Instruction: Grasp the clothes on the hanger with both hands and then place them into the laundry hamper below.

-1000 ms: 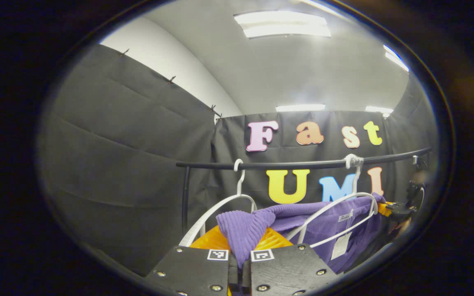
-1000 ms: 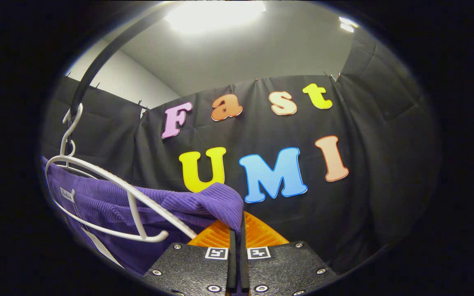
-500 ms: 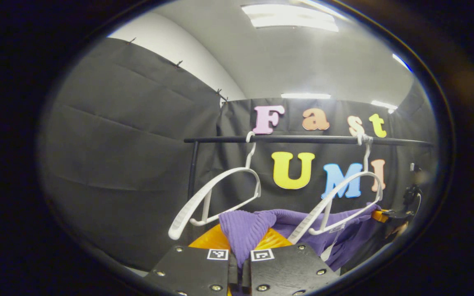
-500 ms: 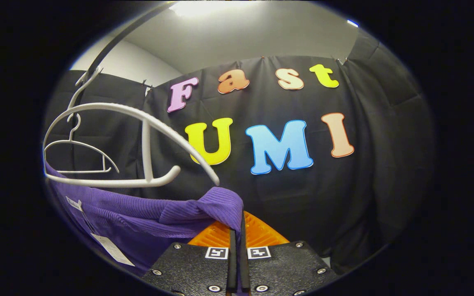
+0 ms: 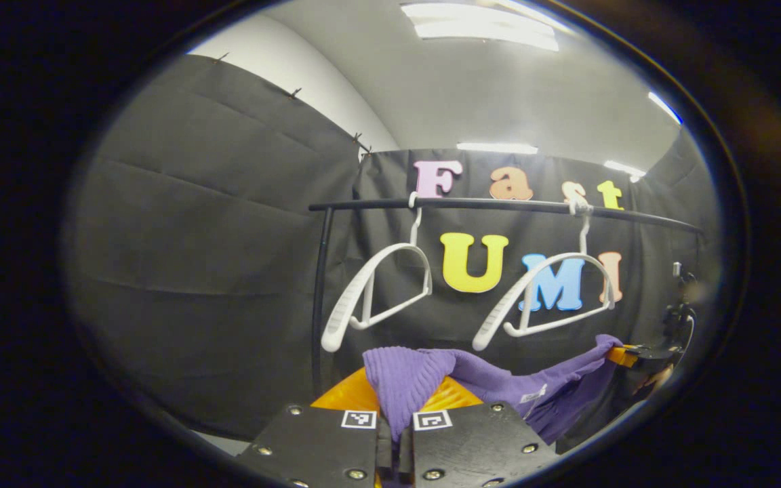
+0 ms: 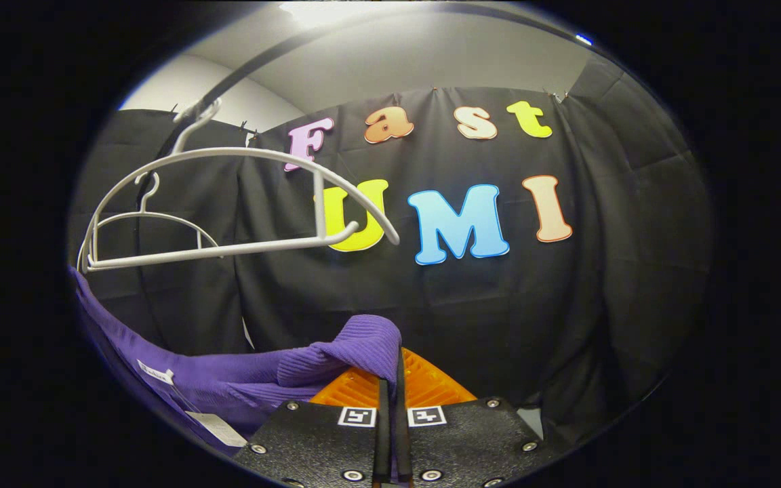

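Left hand-held gripper (image 5: 394, 434) is clenched on one corner of the purple garment (image 5: 492, 383); the right hand-held gripper (image 6: 390, 407) pinches the opposite corner, its orange fingers (image 6: 424, 386) pressed together. Between them the cloth sags, hanging clear below two bare white hangers (image 5: 377, 295) on the black rail (image 5: 499, 205).

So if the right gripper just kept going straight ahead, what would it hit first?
Most likely the black cloth wall; the white hanger hangs up and to the left, out of that line. Depth is hard to judge.
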Demonstrator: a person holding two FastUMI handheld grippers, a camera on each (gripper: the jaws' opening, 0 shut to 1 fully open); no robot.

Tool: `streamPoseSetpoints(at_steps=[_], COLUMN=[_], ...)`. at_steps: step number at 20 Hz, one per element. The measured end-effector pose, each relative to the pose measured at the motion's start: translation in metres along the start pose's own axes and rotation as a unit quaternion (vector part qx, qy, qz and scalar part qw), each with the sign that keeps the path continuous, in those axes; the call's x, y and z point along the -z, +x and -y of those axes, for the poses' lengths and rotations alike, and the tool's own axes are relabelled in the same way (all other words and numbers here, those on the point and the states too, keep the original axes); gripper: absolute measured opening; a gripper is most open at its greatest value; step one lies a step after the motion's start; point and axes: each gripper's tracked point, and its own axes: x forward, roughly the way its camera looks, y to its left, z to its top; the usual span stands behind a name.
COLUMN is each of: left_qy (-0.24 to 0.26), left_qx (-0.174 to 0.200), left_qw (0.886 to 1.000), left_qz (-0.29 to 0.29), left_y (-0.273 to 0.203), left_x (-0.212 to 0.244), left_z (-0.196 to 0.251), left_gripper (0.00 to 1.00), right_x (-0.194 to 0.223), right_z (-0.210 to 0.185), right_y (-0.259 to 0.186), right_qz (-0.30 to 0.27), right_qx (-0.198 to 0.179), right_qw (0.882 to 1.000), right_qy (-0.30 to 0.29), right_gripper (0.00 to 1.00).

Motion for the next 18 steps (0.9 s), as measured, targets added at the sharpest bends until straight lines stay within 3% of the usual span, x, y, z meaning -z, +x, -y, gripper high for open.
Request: streamPoseSetpoints(at_steps=[1,8,9,11,12,13,14,18], left_qy=[0.001,0.002,0.002,-0.001,-0.003,-0.004,-0.004,-0.001], left_qx=[0.004,0.051,0.060,0.080,0.090,0.101,0.112,0.155], left_qw=[1.000,0.999,0.998,0.997,0.996,0.995,0.994,0.988], left_qz=[0.000,0.006,0.005,0.004,0.005,0.005,0.004,0.000], left_y=[-0.009,-0.048,-0.053,-0.063,-0.068,-0.072,-0.077,-0.095], left_x=[0.000,-0.007,-0.007,-0.009,-0.009,-0.009,-0.006,0.005], left_z=[0.000,0.016,0.020,0.031,0.037,0.043,0.051,0.075], left_gripper=[0.05,0.10,0.05,0.05,0.10,0.05,0.10,0.05], right_x=[-0.001,-0.025,-0.025,-0.026,-0.024,-0.024,-0.020,-0.004], right_z=[-0.006,-0.049,-0.057,-0.072,-0.078,-0.085,-0.090,-0.113], right_y=[-0.012,-0.094,-0.104,-0.121,-0.130,-0.139,-0.148,-0.178], right_qz=[0.003,0.034,0.036,0.036,0.036,0.036,0.034,0.022], right_qx=[-0.003,-0.028,-0.034,-0.046,-0.050,-0.055,-0.059,-0.071], right_qw=[1.000,0.999,0.999,0.998,0.998,0.998,0.998,0.997], right_qy=[-0.003,-0.017,-0.016,-0.016,-0.016,-0.014,-0.010,-0.008], right_gripper=[0.02,0.03,0.03,0.02,0.03,0.03,0.03,0.03])
